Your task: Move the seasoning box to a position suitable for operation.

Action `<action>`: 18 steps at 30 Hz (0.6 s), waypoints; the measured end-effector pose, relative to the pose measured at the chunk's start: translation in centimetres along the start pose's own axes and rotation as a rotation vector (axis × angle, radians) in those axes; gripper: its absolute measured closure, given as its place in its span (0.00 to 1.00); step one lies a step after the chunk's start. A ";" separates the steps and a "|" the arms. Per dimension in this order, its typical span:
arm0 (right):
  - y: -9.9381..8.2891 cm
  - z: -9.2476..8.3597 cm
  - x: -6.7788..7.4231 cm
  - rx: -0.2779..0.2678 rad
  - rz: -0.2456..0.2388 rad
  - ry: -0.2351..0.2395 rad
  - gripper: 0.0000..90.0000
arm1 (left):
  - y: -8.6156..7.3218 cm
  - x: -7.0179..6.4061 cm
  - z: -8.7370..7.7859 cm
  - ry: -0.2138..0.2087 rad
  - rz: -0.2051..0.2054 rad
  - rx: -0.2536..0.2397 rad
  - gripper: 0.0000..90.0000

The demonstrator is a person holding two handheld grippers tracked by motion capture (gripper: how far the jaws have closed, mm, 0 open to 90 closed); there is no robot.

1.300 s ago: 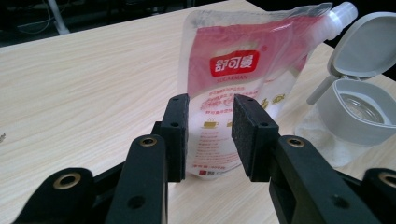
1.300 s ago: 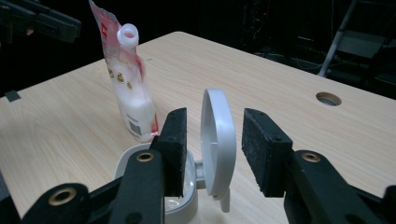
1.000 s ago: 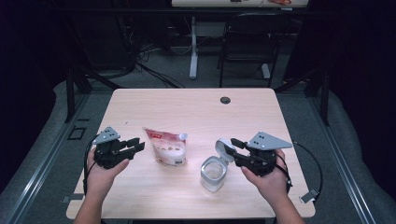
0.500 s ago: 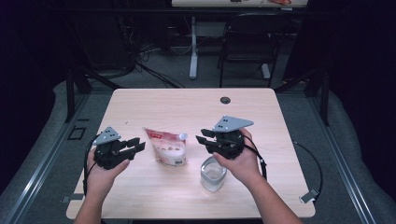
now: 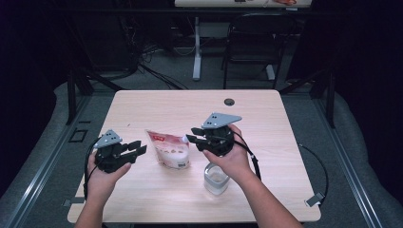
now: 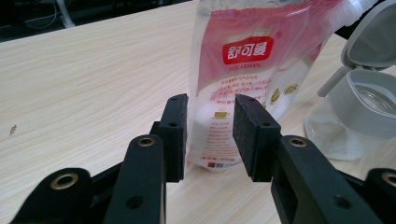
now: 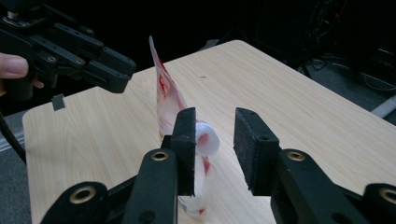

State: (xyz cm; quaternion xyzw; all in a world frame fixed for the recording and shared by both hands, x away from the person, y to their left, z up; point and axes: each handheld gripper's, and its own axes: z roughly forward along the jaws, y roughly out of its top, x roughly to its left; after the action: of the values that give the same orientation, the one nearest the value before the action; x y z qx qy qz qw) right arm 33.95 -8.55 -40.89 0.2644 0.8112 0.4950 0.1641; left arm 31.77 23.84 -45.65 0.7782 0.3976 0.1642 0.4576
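While the right gripper [image 5: 196, 137] closes its empty jaws toward the pouch's white cap [image 7: 206, 139], the pouch [image 5: 169, 149] might topple away from the left gripper [image 5: 138, 148], whose jaws hang open just beside it.

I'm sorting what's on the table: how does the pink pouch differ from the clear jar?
The pink-and-white pouch is soft, printed and spouted, standing upright; the clear jar is rigid, see-through, with a grey collar. The pouch's white cap is on; the jar's grey lid is flipped open. Both stand on the wooden table.

Dark room, grey floor [image 5: 361, 142], black chair [image 5: 247, 42].
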 end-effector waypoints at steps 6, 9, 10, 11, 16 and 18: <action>0.6 0.8 0.4 -0.001 -0.004 0.020 0.76 | 0.0 0.2 -0.1 0.008 -0.001 0.000 0.72; 0.9 1.1 0.6 -0.001 -0.012 0.031 0.76 | -0.1 0.2 -0.2 0.008 -0.006 0.000 0.71; 0.9 1.1 0.6 -0.001 -0.012 0.031 0.76 | -0.1 0.2 -0.2 0.008 -0.006 0.000 0.71; 1.1 1.5 0.7 0.000 -0.015 0.037 0.75 | -0.1 0.3 -0.2 0.011 -0.008 -0.004 0.72; 1.3 2.6 1.0 0.012 -0.019 0.037 0.74 | -0.1 0.4 -0.4 0.011 -0.006 -0.002 0.71; 1.2 3.1 0.9 0.021 -0.015 0.039 0.74 | -0.1 0.4 -0.4 0.014 -0.005 -0.001 0.71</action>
State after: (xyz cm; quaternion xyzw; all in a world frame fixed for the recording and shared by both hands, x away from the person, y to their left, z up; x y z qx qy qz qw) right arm 35.13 -5.36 -41.25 0.2502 0.8215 0.4902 0.1494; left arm 31.74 24.37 -45.58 0.7757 0.4028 0.1685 0.4557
